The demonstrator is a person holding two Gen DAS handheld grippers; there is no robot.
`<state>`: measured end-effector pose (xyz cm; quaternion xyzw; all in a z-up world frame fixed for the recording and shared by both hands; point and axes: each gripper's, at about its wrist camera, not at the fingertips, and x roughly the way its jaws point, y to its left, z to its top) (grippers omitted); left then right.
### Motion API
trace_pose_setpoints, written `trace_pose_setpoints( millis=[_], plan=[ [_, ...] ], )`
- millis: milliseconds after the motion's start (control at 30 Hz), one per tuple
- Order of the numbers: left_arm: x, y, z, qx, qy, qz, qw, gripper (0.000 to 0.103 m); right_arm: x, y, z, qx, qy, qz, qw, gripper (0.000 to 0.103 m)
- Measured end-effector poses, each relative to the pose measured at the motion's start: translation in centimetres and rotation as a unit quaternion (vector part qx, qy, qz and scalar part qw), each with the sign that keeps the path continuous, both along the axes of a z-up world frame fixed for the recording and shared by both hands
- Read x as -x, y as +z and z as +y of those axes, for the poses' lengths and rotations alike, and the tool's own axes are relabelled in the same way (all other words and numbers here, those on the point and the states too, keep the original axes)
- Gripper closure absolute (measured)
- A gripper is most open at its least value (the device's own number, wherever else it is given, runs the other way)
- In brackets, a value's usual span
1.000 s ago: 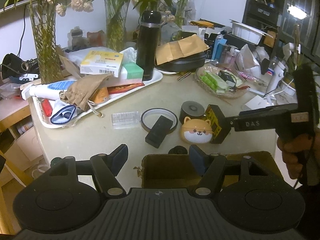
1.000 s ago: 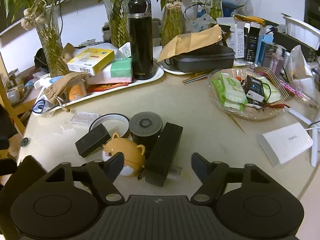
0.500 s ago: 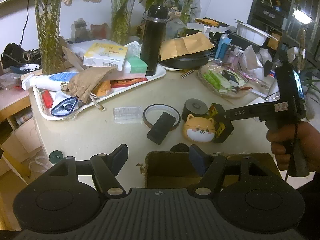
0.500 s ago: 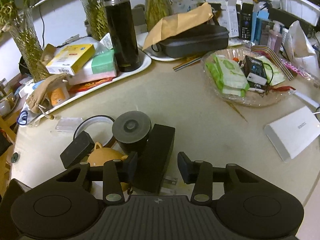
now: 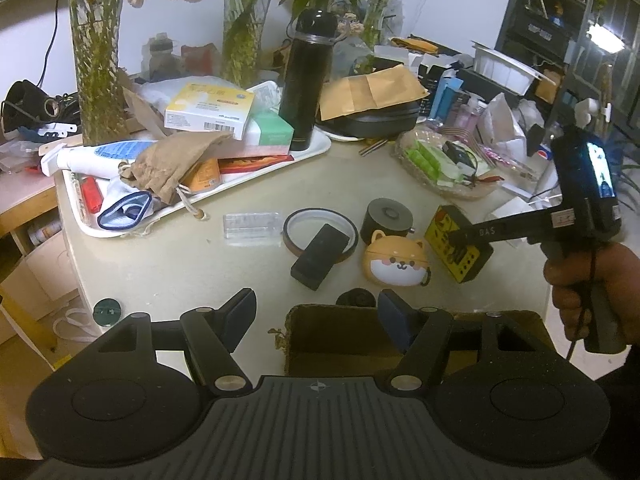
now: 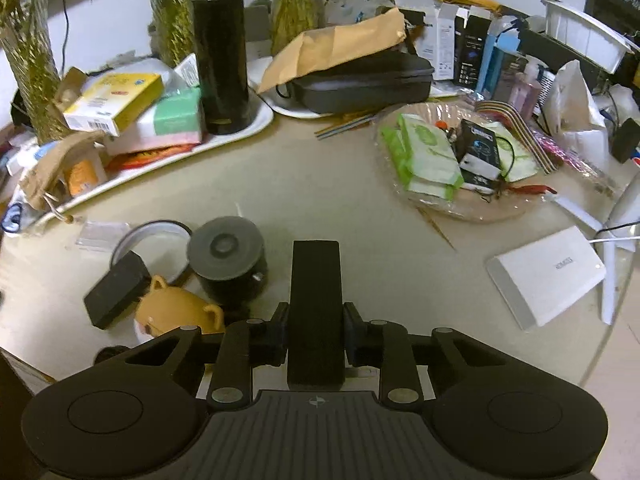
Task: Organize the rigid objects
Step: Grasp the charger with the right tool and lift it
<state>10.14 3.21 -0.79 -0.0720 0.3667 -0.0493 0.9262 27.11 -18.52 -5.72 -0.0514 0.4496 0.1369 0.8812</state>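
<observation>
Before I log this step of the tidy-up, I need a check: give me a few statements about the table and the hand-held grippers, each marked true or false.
1. The right hand-held gripper is shut on the black block. True.
2. The left hand-held gripper holds the dog-shaped case. False: its jaws stand open and empty, and the case lies on the table.
3. The small black box lies partly on the tape ring. True.
4. The black flask lies on its side. False: it stands upright on the white tray.
5. The grey round tin stands beside the dog-shaped case. True.
</observation>
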Motion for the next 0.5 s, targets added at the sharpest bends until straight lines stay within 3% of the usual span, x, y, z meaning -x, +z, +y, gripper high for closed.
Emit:
trace_pose_setpoints(
  millis=[500],
  plan=[
    [-0.2, -0.1, -0.3, 0.001, -0.001, -0.001, 1.0000, 0.036, -0.5, -1.4, 0.2, 0.003, 0.002, 0.034, 0.999, 0.073]
  ],
)
